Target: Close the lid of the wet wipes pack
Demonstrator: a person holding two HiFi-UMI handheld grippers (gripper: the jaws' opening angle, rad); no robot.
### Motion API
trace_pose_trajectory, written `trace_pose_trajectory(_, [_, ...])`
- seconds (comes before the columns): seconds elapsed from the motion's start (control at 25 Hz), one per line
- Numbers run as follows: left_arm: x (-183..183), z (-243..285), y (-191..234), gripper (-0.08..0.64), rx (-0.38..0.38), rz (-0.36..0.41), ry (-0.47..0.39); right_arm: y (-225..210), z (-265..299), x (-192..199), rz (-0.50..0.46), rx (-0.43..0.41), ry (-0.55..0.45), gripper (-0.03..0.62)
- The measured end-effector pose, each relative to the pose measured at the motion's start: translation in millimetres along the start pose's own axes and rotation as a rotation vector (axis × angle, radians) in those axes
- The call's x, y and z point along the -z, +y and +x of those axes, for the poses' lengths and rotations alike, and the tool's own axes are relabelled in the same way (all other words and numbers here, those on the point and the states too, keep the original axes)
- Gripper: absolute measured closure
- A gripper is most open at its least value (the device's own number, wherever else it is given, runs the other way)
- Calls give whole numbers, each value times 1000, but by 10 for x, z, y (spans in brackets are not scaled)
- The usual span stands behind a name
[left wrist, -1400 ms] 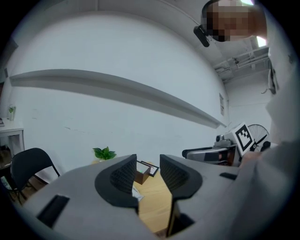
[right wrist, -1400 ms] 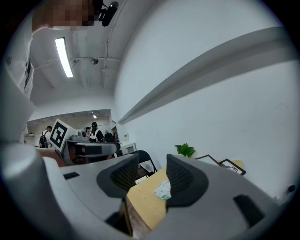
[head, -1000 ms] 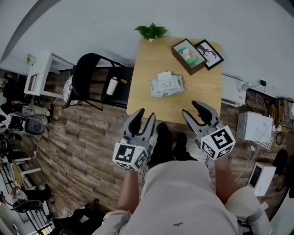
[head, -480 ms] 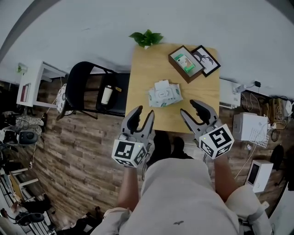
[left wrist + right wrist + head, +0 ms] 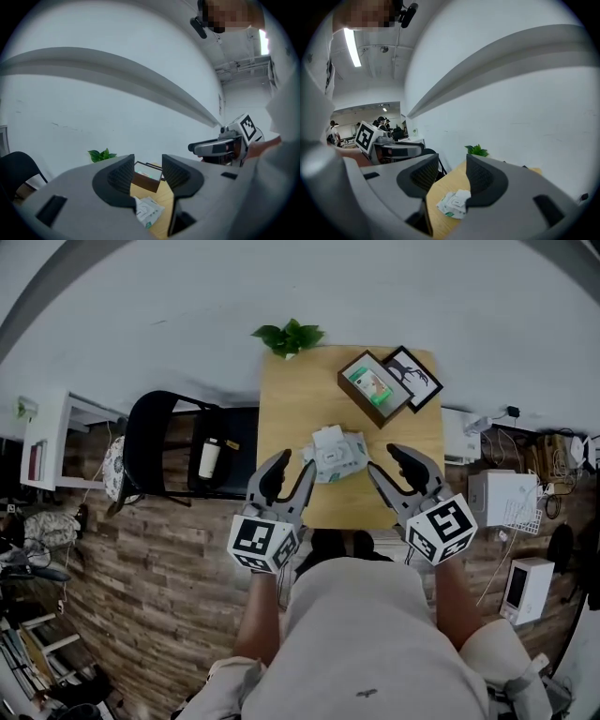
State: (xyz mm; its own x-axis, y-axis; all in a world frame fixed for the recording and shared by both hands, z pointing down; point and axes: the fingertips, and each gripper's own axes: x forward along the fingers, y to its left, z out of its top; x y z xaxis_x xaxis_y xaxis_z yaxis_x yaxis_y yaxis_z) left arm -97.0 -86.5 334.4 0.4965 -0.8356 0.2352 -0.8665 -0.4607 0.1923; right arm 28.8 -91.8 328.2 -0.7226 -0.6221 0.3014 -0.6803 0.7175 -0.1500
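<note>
My left gripper [image 5: 147, 171] has its jaws set moderately apart. They have just been opening, and nothing sits between the pads; through the gap I see only the table beyond. My right gripper [image 5: 452, 176] stands about as wide, and its pads also press on nothing. In the head view both grippers hang side by side over the near edge of the table [image 5: 286, 399], left one on the left, each angled slightly down toward the far wall.

The wet wipes pack [image 5: 339, 456] lies flat on the near half of the tabletop, just beyond the jaw tips and between the two grippers. In both gripper views it shows low in the gap, farther off than the pads. Its white lid [image 5: 462, 196] stands raised off the top of the pack, not yet shut.

Farther back, near the far right corner, a brown open box [image 5: 373, 388] rests beside a black picture frame [image 5: 413, 377]. A small green plant [image 5: 288, 336] sits at the far left corner against the wall. Left of the table stands a black chair [image 5: 155, 442] with a bottle [image 5: 208, 457] lying on its seat.
</note>
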Motion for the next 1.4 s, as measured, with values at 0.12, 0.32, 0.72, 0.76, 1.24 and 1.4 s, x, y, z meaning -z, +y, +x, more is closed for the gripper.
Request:
trace_pose_trajectory(0.12, [-25, 114, 95, 392, 46, -36, -3, -45, 111, -20, 26, 22, 4, 428])
trace_pose_trajectory(0.32, [-23, 293, 281, 385, 105, -61, 16, -85, 266, -49, 52, 59, 12, 431])
trace_pose_trajectory(0.72, [195, 583, 643, 374, 183, -101, 75, -162, 548, 29, 96, 134, 34, 439])
trace_pose_trajectory(0.76, [224, 603, 672, 374, 189, -105, 83, -162, 573, 39, 98, 139, 38, 439])
trace_pose_trajectory(1.24, [816, 846, 945, 350, 224, -167, 208, -87, 852, 290, 130, 138, 104, 439])
trace_pose_trajectory(1.4, [1044, 945, 980, 344, 224, -184, 254, -89, 928, 399, 140, 115, 133, 439])
